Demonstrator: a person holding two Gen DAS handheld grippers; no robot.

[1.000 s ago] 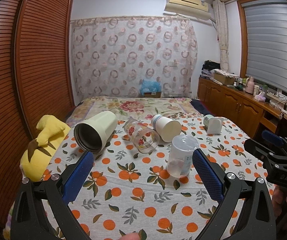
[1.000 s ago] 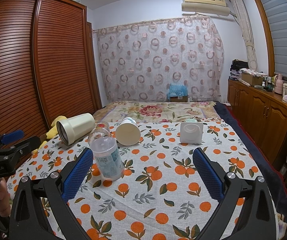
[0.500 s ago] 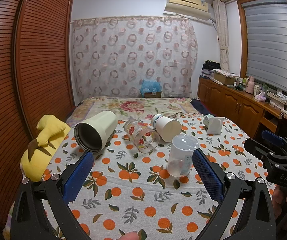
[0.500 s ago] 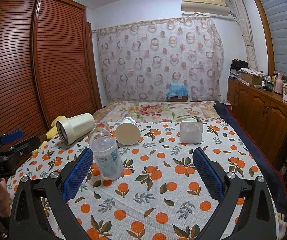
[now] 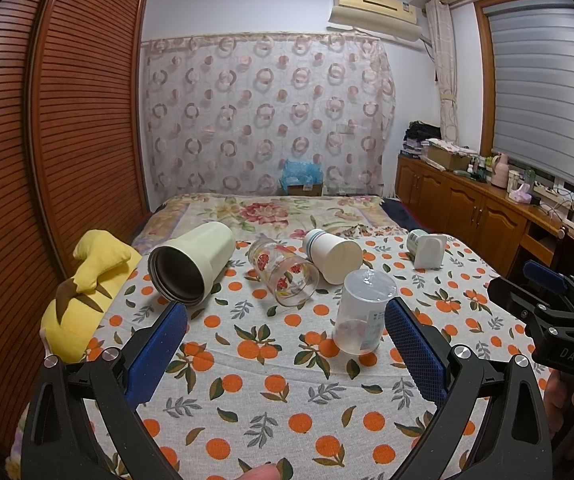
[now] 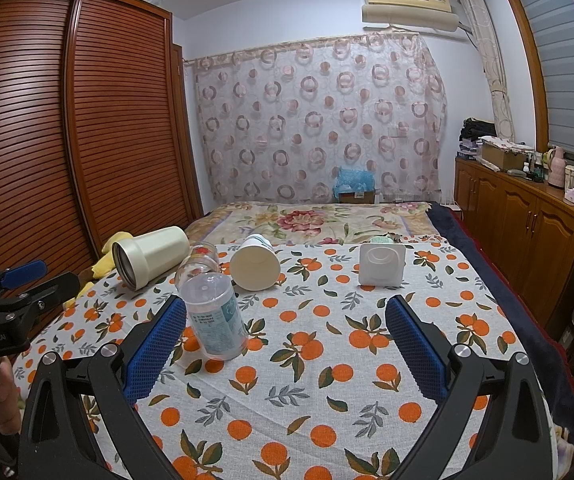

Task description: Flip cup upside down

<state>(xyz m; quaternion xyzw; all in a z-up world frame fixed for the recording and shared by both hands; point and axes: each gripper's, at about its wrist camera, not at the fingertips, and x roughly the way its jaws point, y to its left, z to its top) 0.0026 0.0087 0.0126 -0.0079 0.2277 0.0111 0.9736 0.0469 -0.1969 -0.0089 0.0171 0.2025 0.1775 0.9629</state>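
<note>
Both tools spread wide, pinching nothing: left tool point(image 5: 286, 338), right tool point(image 6: 286, 338). Clear plastic cup point(image 5: 362, 312) stands on the orange-print bedspread point(image 5: 271, 384), just in front of the tipped paper cup point(image 5: 333, 255), right of the lying glass point(image 5: 285, 273).

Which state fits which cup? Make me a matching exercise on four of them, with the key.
1. cream plastic tumbler
2. clear printed glass
3. white paper cup
4. translucent plastic cup

a. stands on end
b. lies, flat base facing the cameras
c. lies, dark mouth facing the left camera
d. lies between the tumbler and the paper cup

Pairs: 1-c, 2-d, 3-b, 4-a.
</note>
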